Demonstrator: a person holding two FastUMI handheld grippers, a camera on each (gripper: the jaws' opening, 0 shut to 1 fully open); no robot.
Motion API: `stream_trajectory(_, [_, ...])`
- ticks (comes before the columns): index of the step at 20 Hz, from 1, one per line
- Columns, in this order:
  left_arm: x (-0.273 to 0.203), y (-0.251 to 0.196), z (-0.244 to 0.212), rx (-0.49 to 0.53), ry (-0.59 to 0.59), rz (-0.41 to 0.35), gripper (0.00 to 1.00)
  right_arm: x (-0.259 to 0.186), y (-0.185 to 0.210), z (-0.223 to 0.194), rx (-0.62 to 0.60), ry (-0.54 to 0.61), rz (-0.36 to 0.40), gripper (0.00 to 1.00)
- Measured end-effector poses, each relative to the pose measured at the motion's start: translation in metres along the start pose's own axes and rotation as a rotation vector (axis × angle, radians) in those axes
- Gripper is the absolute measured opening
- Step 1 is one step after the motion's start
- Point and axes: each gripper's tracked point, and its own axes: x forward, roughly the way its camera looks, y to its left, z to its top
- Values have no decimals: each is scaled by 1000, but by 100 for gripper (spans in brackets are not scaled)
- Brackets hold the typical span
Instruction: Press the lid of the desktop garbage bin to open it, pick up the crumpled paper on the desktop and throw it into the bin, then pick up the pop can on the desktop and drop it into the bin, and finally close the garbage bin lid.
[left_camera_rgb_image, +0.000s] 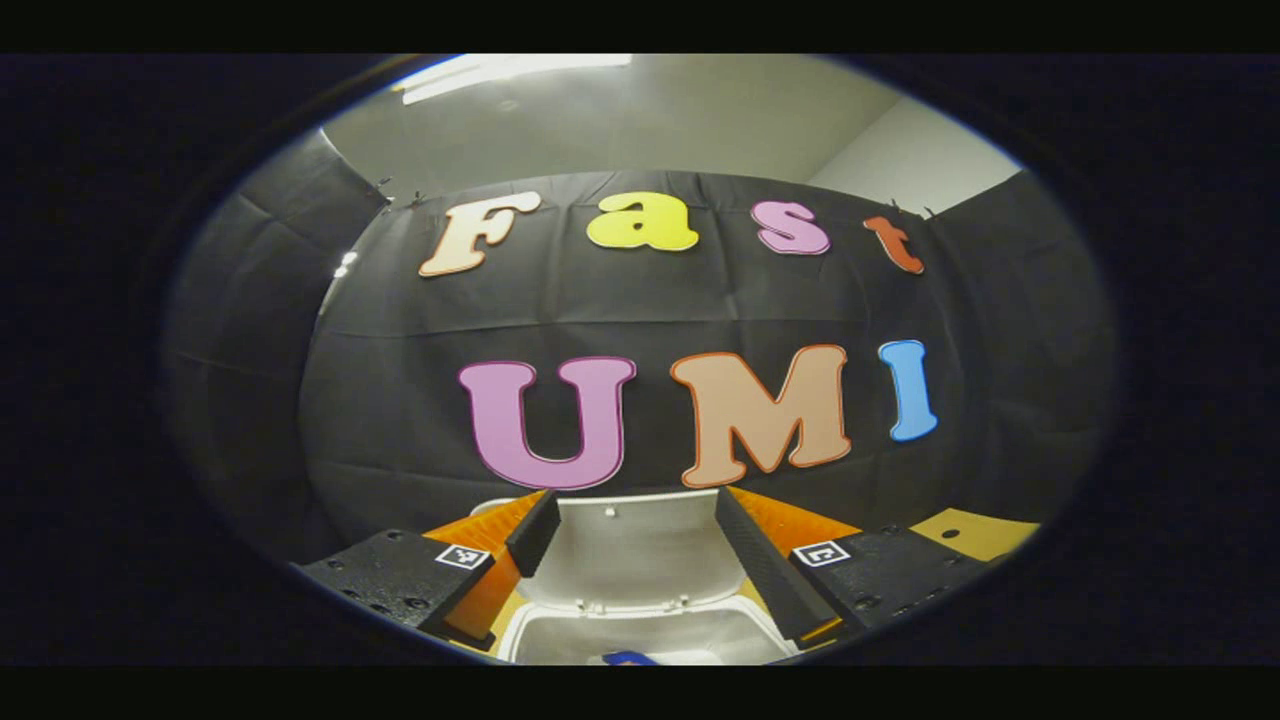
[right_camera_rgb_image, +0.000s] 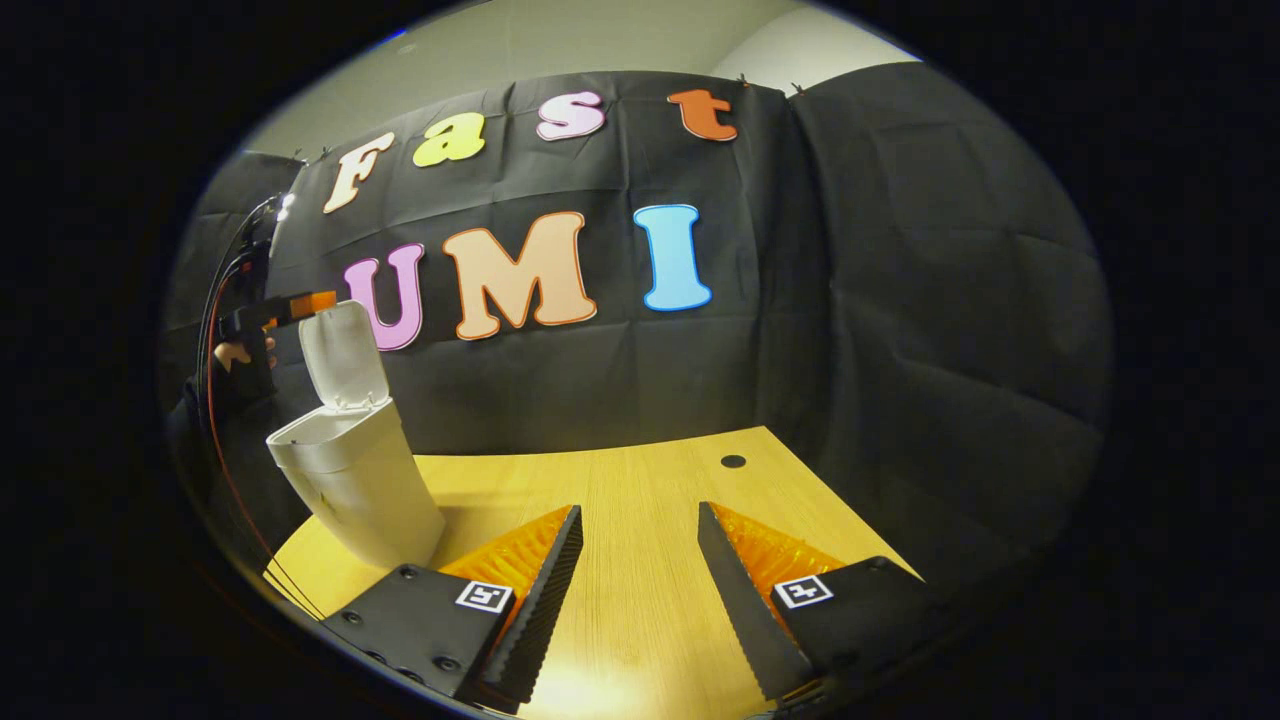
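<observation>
White plastic bin (right_camera_rgb_image: 355, 470), lid (right_camera_rgb_image: 342, 355) swung up and standing nearly upright on its back hinge. In the right gripper view it sits on the wooden table (right_camera_rgb_image: 640, 500), ahead and off to the left of your right claw (right_camera_rgb_image: 632, 580).

Your left claw (left_camera_rgb_image: 630, 560) is spread and holds nothing. It hangs right over the bin's mouth: the raised lid (left_camera_rgb_image: 640, 545) shows between its two fingers, dead ahead and close, with the bin's rim (left_camera_rgb_image: 560, 640) just below. In the right gripper view you can see this claw (right_camera_rgb_image: 275, 310) and your hand (right_camera_rgb_image: 240, 352) on it, up behind the top edge of the lid.

Your right claw is also spread and holds nothing, over bare tabletop, well apart from the bin.

Contents: a small blue shape (left_camera_rgb_image: 628, 658) lies low inside the bin at the view's bottom edge. It is too cut off to say what it is; possibly the can. Crumpled paper cannot be made out inside.

Judgement: with both claws holding nothing and the table ahead of the right claw bare of paper and can, the drops look done and only closing the lid remains.

The relation that matters: the lid's top edge lies just forward of your left claw, its broad face toward you. The left claw is much the nearer. You would reach past the top edge and bring the lid down toward you onto the rim.

Risk: pushing from the front only drives it further open.
</observation>
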Motion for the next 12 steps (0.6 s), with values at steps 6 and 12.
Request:
stream_trajectory(6, [47,1,-10,-39,61,-37,93,-7,-4,-10,25,8,-44,80])
stream_trajectory(12, [14,-5,-27,-54,116,-38,94,-7,2,-6,9,1,-6,80])
